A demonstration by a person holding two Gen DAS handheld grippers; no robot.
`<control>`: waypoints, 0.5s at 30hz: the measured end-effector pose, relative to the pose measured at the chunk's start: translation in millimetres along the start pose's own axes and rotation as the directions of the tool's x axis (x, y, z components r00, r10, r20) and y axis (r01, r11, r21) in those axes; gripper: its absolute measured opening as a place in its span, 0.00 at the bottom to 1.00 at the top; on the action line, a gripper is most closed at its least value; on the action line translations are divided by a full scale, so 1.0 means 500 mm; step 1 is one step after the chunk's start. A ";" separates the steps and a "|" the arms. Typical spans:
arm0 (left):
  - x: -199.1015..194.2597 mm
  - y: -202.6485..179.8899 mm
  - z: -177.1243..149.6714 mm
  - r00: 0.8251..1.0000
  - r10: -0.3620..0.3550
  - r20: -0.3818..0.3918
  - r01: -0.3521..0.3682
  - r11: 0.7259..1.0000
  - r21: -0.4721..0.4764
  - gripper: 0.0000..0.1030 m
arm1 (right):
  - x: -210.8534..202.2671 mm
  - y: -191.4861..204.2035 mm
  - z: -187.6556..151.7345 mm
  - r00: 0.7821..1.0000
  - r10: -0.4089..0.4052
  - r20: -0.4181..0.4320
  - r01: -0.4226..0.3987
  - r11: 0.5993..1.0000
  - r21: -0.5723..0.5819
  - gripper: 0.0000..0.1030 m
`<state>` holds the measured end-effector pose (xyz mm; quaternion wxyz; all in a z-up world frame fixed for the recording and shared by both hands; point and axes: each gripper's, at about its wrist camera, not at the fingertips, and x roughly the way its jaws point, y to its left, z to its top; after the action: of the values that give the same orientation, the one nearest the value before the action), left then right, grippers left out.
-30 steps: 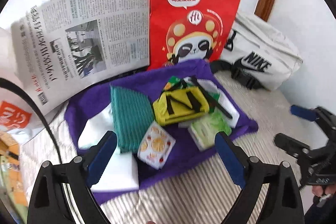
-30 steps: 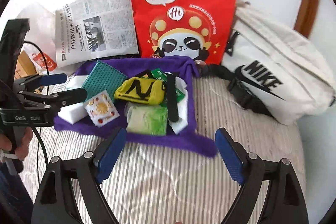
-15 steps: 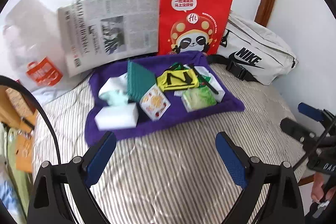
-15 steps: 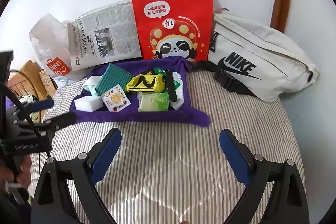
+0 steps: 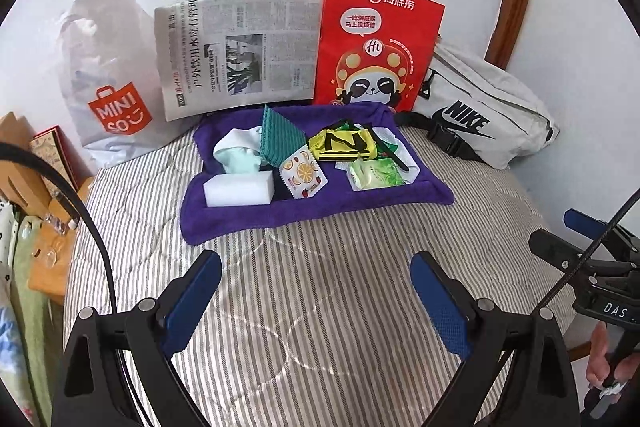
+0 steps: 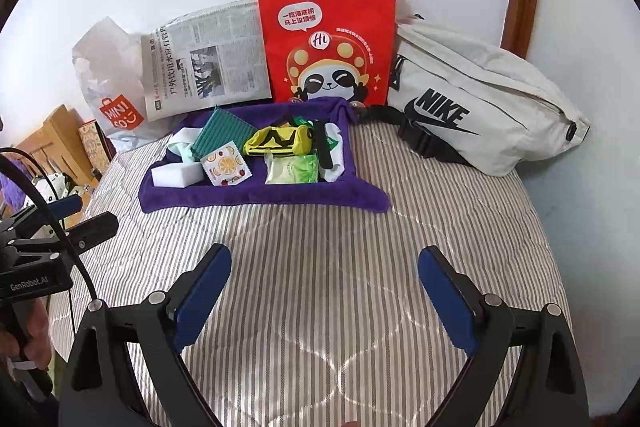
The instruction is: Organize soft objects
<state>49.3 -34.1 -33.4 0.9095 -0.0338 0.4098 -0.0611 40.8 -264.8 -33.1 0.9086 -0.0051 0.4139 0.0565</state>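
A purple towel [image 5: 248, 217] [image 6: 256, 197] lies on the striped bed and carries a white sponge [image 5: 239, 190] [image 6: 177, 174], a teal ribbed cloth [image 5: 280, 141] [image 6: 222, 135], a fruit-print pack [image 5: 302, 175] [image 6: 225, 169], a yellow pouch [image 5: 345, 146] [image 6: 280, 141], a green tissue pack [image 5: 376, 175] [image 6: 292, 169] and a pale crumpled cloth [image 5: 236, 157]. My left gripper [image 5: 316, 297] is open and empty, well short of the towel. My right gripper [image 6: 325, 291] is open and empty, likewise back from it.
Against the wall stand a red paper bag [image 5: 378, 47] [image 6: 326, 39], a newspaper [image 5: 236, 55] [image 6: 204, 67], a Miniso plastic bag [image 5: 108, 83] and a white Nike bag [image 5: 480, 107] [image 6: 480, 103]. Wooden furniture [image 5: 24, 195] sits left of the bed.
Both grippers have pulled back away from the towel, so the whole bed and wall come into view. Both stay open and empty.
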 end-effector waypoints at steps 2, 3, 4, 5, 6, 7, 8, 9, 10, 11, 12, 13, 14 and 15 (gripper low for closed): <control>-0.003 0.002 -0.008 1.000 -0.002 -0.002 0.002 1.000 -0.007 0.93 | -0.004 0.000 -0.004 1.000 -0.002 0.000 0.002 1.000 0.002 0.91; -0.004 0.002 -0.011 1.000 -0.002 -0.003 0.002 1.000 -0.009 0.93 | -0.005 0.000 -0.004 1.000 0.000 0.001 0.000 1.000 0.001 0.91; -0.004 0.004 -0.015 1.000 -0.001 -0.005 0.001 1.000 -0.014 0.93 | -0.006 0.001 -0.005 1.000 -0.001 0.001 0.001 1.000 0.000 0.91; -0.004 0.005 -0.019 1.000 -0.003 -0.008 0.003 1.000 -0.020 0.93 | -0.008 0.002 -0.006 1.000 -0.003 0.001 0.003 1.000 0.000 0.91; -0.003 0.006 -0.021 1.000 -0.004 -0.010 0.004 1.000 -0.022 0.93 | -0.009 0.003 -0.007 1.000 -0.005 0.002 0.005 1.000 -0.001 0.91; -0.001 0.005 -0.024 1.000 -0.004 -0.017 0.004 1.000 -0.020 0.93 | -0.010 0.004 -0.007 1.000 -0.006 0.003 0.006 1.000 -0.002 0.91; -0.001 0.005 -0.025 1.000 0.002 -0.021 -0.002 1.000 -0.019 0.93 | -0.012 0.004 -0.009 1.000 -0.005 0.006 0.005 1.000 0.000 0.91; -0.003 0.005 -0.027 1.000 0.006 -0.020 -0.007 1.000 -0.019 0.93 | -0.012 0.005 -0.010 1.000 -0.005 0.007 0.005 1.000 0.001 0.91; -0.005 0.004 -0.028 1.000 0.010 -0.015 -0.010 1.000 -0.015 0.93 | -0.012 0.005 -0.011 1.000 -0.005 0.004 0.005 1.000 0.000 0.91; -0.008 0.003 -0.029 1.000 0.011 -0.010 -0.011 1.000 -0.012 0.93 | -0.012 0.006 -0.011 1.000 -0.004 0.003 0.004 1.000 0.000 0.91; -0.009 0.003 -0.028 1.000 0.010 -0.010 -0.010 1.000 -0.009 0.93 | -0.012 0.006 -0.011 1.000 -0.002 0.003 0.002 1.000 0.001 0.91; -0.010 0.002 -0.028 1.000 0.013 -0.010 -0.013 1.000 -0.007 0.93 | -0.011 0.006 -0.012 1.000 -0.001 0.001 0.001 1.000 0.000 0.91; -0.010 0.002 -0.029 1.000 0.015 -0.009 -0.015 1.000 -0.007 0.93 | -0.010 0.007 -0.012 1.000 -0.001 0.000 0.001 1.000 -0.002 0.91; -0.009 0.002 -0.028 1.000 0.014 -0.009 -0.014 1.000 -0.007 0.93 | -0.010 0.008 -0.012 1.000 -0.002 0.000 0.002 1.000 -0.002 0.91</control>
<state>35.7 -32.5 -39.5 0.9079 -0.0340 0.4145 -0.0533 32.4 -261.7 -33.2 0.9086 -0.0062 0.4137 0.0561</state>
